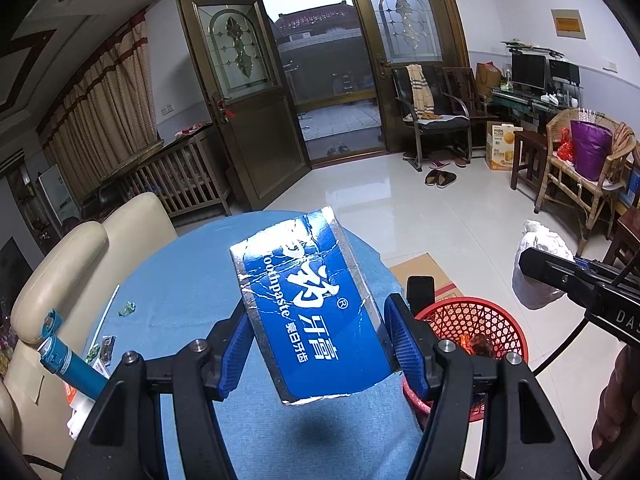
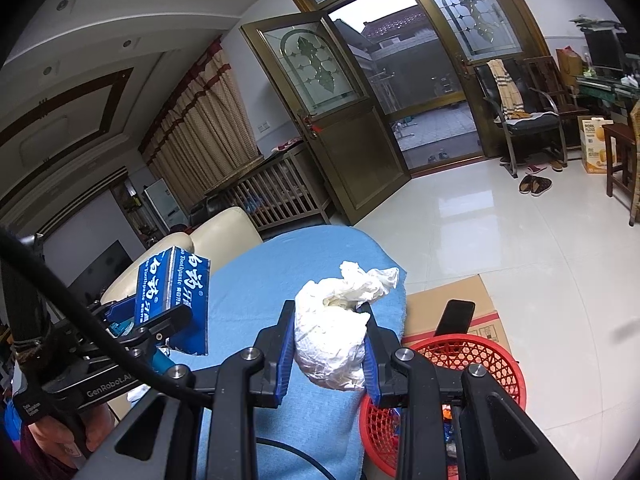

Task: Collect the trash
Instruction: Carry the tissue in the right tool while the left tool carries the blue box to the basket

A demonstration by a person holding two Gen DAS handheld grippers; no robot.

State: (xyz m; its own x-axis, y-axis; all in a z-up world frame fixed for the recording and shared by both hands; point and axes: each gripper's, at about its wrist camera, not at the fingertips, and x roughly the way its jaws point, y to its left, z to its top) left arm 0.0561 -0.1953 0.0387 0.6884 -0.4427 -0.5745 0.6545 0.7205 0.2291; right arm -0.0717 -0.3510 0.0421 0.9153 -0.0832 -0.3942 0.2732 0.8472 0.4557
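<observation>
Toothpaste box [image 1: 316, 312] and tissue wad [image 2: 336, 344] each sit clamped between fingers.

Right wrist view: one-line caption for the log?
Right gripper holds crumpled tissue near the red basket; left gripper holds toothpaste box.

Worktop [image 1: 192, 280] covered by a blue cloth, edge rounded on the far side; on its left part lie a thin white straw [image 1: 105, 312], a small green wrapper scrap [image 1: 127, 309], a small printed packet [image 1: 106, 346] and a blue tube [image 1: 70, 364] at the near left edge; tiled floor [image 1: 400, 200] pale and glossy; on it, just right of the worktop, stand a red mesh basket [image 1: 480, 320] and a flat cardboard box [image 1: 424, 270]; a pair of slippers [image 1: 440, 179] lies further off, near a chair.
</observation>
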